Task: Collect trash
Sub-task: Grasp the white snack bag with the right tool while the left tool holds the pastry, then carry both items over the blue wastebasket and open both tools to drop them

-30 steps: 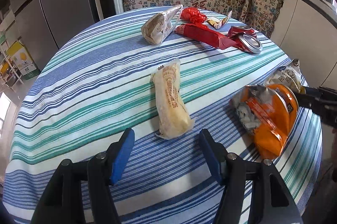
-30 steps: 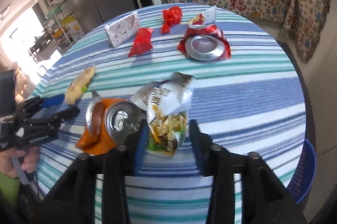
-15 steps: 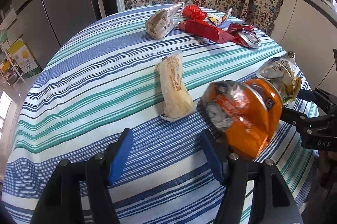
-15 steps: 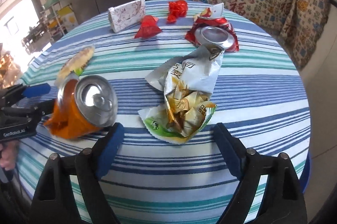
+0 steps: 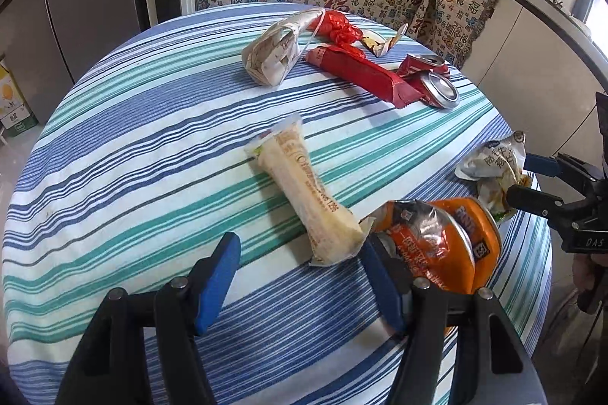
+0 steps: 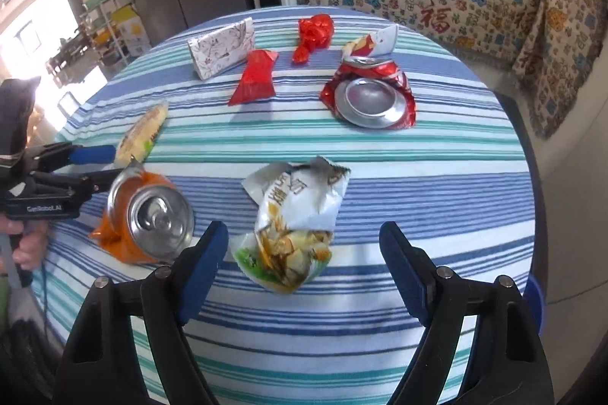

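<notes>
Now we see the left gripper (image 5: 300, 275) with its fingers spread above the striped counter (image 5: 125, 154), gripping nothing; the cream bread wrapper (image 5: 307, 199) lies just ahead between the blue pads, and the crushed orange soda can (image 5: 448, 245) sits beside the right-hand finger, though we cannot tell if it touches. Our right gripper (image 6: 304, 268) has its fingers wide, easing inward slightly, around the crumpled snack bag (image 6: 292, 226) without pressing it. In the right wrist view the orange can (image 6: 152, 218) lies left of that bag, near the left gripper's tips. Farther back on the counter lie a flattened red can (image 6: 370, 97), a red wrapper (image 6: 256, 78), a knotted red plastic bag (image 6: 313, 34), a torn packet (image 6: 374, 42) and a patterned paper box (image 6: 222, 49).
</notes>
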The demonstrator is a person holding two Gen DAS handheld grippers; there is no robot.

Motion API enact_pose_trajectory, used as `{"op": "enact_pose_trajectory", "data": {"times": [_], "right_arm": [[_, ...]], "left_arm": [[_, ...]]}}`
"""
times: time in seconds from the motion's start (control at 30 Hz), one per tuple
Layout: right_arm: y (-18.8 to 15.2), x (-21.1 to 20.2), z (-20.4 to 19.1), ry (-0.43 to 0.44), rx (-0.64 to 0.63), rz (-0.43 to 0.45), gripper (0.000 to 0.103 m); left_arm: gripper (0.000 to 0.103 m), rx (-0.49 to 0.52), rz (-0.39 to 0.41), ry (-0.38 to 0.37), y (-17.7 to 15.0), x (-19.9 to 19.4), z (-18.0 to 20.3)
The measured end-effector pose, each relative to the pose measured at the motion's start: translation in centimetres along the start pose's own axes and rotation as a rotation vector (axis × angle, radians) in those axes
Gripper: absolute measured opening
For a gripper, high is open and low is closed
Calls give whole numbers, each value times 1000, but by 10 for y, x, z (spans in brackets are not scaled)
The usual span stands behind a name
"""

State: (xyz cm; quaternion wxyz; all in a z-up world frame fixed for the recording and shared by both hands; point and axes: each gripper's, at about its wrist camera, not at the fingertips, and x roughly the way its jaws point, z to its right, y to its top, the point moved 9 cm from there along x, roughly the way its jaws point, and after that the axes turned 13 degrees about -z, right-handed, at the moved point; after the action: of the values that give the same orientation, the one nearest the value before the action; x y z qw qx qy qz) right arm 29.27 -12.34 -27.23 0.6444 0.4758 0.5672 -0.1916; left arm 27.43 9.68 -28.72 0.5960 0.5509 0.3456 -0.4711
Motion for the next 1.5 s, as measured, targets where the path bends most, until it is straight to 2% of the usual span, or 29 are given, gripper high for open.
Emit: {"op": "enact_pose_trajectory", "data": {"times": [0.13, 0.2, 0.23, 0.4, 0.47, 0.5, 0.57, 0.6, 0.63, 0.73, 0.87, 0.97, 1.17, 1.33, 1.5], "right_arm": [[7, 6, -7, 5, -30, -52, 75], [5, 9, -7, -12, -41, -80, 61], [4, 11, -7, -13, -44, -96, 49], [6, 13, -4, -18, -18, -91, 45], [6, 12, -2, -10, -12, -83, 36], [6, 11, -2, -9, -10, -79, 34], [5, 9, -2, -5, -6, -68, 30], [5, 7, -1, -2, -2, -63, 29], [5, 6, 1, 2, 5, -56, 28], [4, -3, 6, 15, 31, -29, 27], [4, -13, 15, 51, 64, -10, 27], [3, -18, 24, 71, 88, -6, 27], [-7, -39, 47, 85, 144, 17, 27], [-23, -68, 80, 52, 202, 55, 27], [-51, -99, 136, -14, 290, 82, 27]], "left_arm": [[68, -5, 14, -35, 9, -12, 0], [68, -27, 13, -83, 11, -16, -3], [68, -37, 3, -94, 12, -15, -4], [68, -109, -45, -74, 28, 1, -9], [67, -149, -59, -69, 32, 7, -14], [63, -171, -59, -65, 34, 9, -18], [29, -189, -52, -69, 37, 9, -22], [29, -200, -47, -87, 37, 8, -25], [19, -213, -43, -92, 37, 7, -28], [18, -195, -22, -70, 34, -1, -31], [18, -131, 31, -38, 27, -28, -17], [18, -84, 70, -56, 27, -49, 7], [18, 63, 116, -119, 34, -75, 86], [18, 162, 108, -170, 38, -68, 155], [18, 247, 90, -211, 38, -51, 224]]}}
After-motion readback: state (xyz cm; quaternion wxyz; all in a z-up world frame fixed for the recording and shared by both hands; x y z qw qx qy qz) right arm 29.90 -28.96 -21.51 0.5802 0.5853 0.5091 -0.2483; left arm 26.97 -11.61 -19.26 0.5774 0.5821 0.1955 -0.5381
